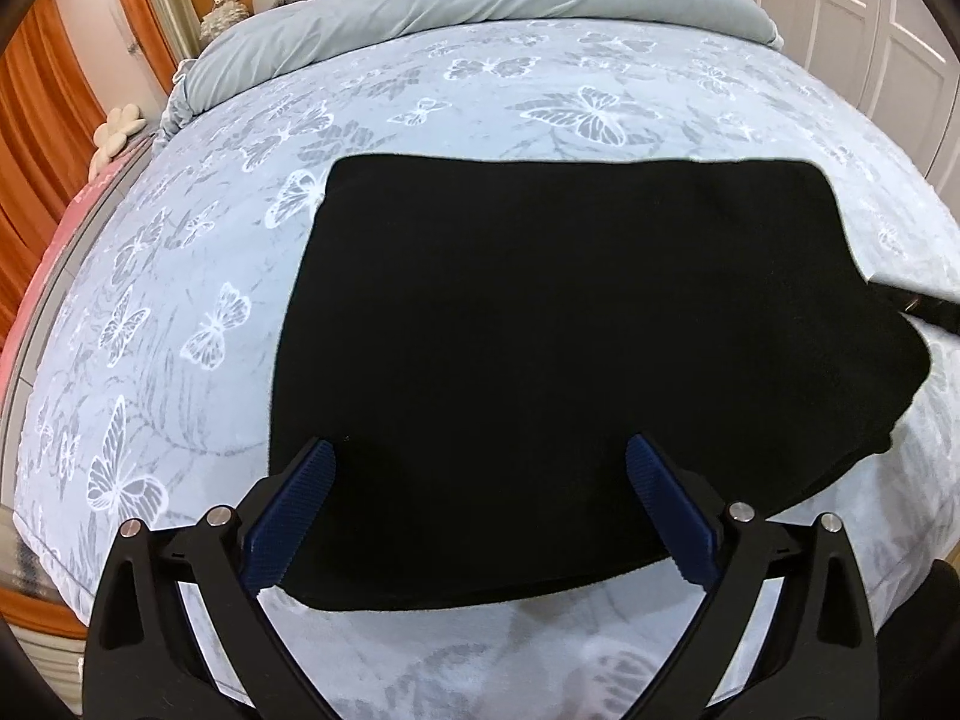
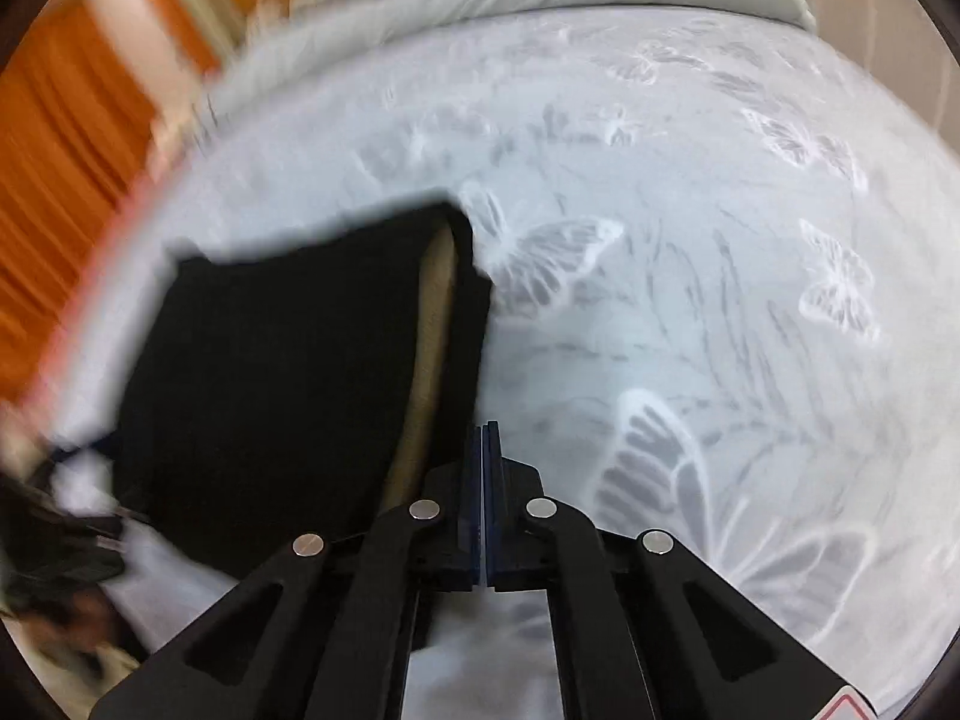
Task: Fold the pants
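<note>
Black pants [image 1: 570,360] lie folded into a broad rectangle on the butterfly bedspread [image 1: 180,300]. My left gripper [image 1: 480,450] hangs open over their near edge, blue pads [image 1: 666,504] wide apart and holding nothing. My right gripper [image 1: 918,306] comes in at the pants' right edge. In the blurred right wrist view its jaws are together, and the right gripper [image 2: 485,426] is shut at the rim of the pants [image 2: 270,360]. There the fabric stands raised and shows a tan inner band [image 2: 432,330]. How much cloth sits between the pads is hidden.
A grey duvet [image 1: 480,6] is bunched across the head of the bed. Orange curtains [image 1: 36,150] hang on the left and white panelled doors [image 1: 870,12] stand at the right. Bare bedspread [image 2: 720,300] stretches to the right of the pants.
</note>
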Available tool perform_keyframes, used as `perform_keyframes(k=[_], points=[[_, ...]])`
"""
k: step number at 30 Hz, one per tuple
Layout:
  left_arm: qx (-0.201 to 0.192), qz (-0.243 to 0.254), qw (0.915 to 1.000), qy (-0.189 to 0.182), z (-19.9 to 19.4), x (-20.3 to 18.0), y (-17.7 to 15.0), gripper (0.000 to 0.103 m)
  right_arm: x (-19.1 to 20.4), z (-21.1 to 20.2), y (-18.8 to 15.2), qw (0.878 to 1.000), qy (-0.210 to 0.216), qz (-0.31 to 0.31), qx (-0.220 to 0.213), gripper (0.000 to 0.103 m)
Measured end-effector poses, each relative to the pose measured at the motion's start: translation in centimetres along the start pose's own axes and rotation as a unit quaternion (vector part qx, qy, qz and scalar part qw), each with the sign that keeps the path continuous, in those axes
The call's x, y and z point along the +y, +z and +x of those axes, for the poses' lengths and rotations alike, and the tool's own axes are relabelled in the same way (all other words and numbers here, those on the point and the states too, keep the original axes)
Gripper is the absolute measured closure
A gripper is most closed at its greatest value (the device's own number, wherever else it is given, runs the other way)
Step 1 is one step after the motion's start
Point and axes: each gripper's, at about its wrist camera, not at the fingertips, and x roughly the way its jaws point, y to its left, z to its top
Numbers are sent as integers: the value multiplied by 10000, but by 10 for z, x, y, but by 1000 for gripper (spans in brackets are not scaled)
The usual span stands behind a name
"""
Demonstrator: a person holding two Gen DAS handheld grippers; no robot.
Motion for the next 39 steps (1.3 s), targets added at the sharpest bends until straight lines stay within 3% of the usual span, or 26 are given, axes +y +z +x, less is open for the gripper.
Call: perform_keyframes(k=[2,5,7,8,9,12,14,18,20,24,26,28,30,32,34,36,37,38,39], points=[[-76,-144,9998,-78,-4,7,2,7,24,-22,10,9989,283,-194,-310,94],[-61,-366,9992,-121,-3,17,6,7,64,-12,26,9955,700,-612,-173,94],[-10,-438,9990,-22,0,21,6,7,73,22,32,9954,476,-821,113,94],[11,-470,9989,-13,0,25,5,7,62,55,33,9959,-72,-821,384,94],[26,-504,9987,-16,-1,30,3,7,49,70,32,9956,-353,-728,477,98],[39,-488,9988,66,-2,51,-6,7,7,69,32,9975,258,452,472,99],[84,-487,9987,89,2,61,-12,7,32,43,39,9996,83,208,163,87],[247,-964,9945,-328,17,81,-26,6,133,44,56,9916,993,-746,372,87],[289,-1204,9911,-487,19,84,-29,6,186,79,61,9820,1168,-1269,773,81],[325,-1239,9899,-610,19,88,-33,5,257,192,63,9659,787,-1820,1663,80],[271,-1191,9915,-438,18,90,-35,5,268,224,63,9665,504,-1932,1611,82],[233,-1100,9928,-423,18,92,-35,5,272,224,73,9713,564,-1708,1558,83],[308,-1059,9923,-562,20,94,-35,5,268,196,77,9767,786,-1515,1303,82],[275,-1065,9918,-645,17,96,-36,5,250,146,74,9817,773,-1568,754,82],[201,-1074,9920,-637,11,99,-37,5,207,99,58,9881,375,-1444,371,78],[127,-1080,9921,-622,3,99,-39,5,161,75,37,9930,28,-1158,246,71],[95,-1072,9924,-604,0,98,-39,5,120,66,20,9954,-362,-836,283,68],[75,-1053,9927,-576,-1,96,-39,5,97,72,12,9948,-663,-655,400,72],[84,-1025,9933,-526,0,94,-38,5,69,72,1,9955,-662,-444,506,80]])
